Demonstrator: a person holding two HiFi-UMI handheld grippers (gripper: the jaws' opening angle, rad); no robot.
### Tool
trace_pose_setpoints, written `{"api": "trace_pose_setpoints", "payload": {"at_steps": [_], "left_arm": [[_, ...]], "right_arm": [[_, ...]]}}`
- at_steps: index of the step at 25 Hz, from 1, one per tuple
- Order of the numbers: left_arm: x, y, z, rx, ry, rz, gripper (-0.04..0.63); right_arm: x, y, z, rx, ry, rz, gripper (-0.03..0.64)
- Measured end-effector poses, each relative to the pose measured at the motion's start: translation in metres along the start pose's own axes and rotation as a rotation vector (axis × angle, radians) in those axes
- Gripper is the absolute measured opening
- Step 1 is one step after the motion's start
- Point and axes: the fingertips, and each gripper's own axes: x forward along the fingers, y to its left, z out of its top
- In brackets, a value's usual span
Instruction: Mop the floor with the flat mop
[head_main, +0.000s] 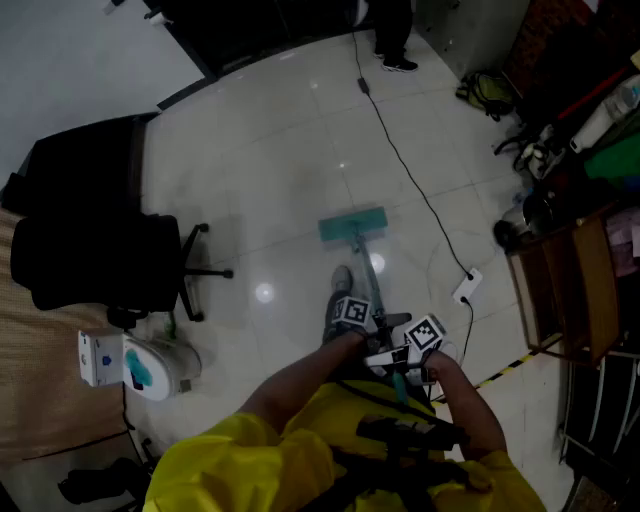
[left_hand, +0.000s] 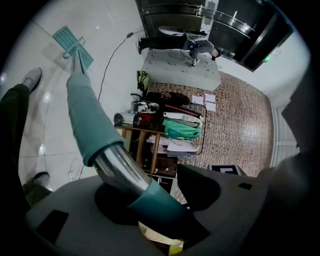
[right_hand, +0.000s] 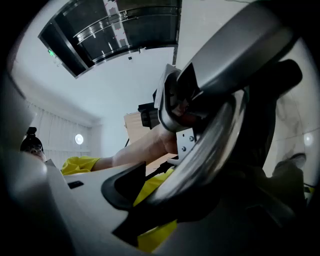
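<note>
The flat mop's teal head (head_main: 352, 226) lies flat on the pale tiled floor ahead of me. Its metal handle (head_main: 366, 275) runs back to both grippers in front of my chest. The left gripper (head_main: 355, 318) grips lower on the handle, the right gripper (head_main: 415, 345) just behind it. In the left gripper view the handle, with its teal sleeve (left_hand: 87, 120), leaves the shut left gripper (left_hand: 150, 195) and slants up to the mop head (left_hand: 72, 44). In the right gripper view the shiny handle (right_hand: 210, 150) crosses the right gripper (right_hand: 200, 175), whose jaws are closed on it.
A black office chair (head_main: 110, 260) and a white bucket (head_main: 150, 365) stand at the left. A black cable (head_main: 400, 160) runs to a power strip (head_main: 467, 287) on the right. A cluttered wooden shelf (head_main: 565, 290) lines the right side. Another person's shoes (head_main: 398, 62) show at the top.
</note>
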Motion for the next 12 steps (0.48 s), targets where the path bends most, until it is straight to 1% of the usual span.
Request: {"api": "trace_pose_setpoints", "payload": {"at_steps": [3,6,9,12], "left_arm": [[-0.015,0.006,0.076,-0.022,0.016,0.024,0.238],[-0.016,0.014,0.151,-0.036,0.024,-0.016,0.239],[-0.019,0.034,0.214,-0.009,0.034,-0.016,0.239],[-0.013,0.057,0.252,0.040,0.050,-0.031,0.238]], "right_arm": [[0.003,0.008,0.081,0.038,-0.021,0.034,0.196],[-0.005,0.001,0.157,0.058,-0.037,0.017,0.196],[-0.009,-0.019,0.224,-0.012,-0.053,0.013,0.196],[-0.014,-0.043,0.263,-0.044,-0.096,0.019,0.195]]}}
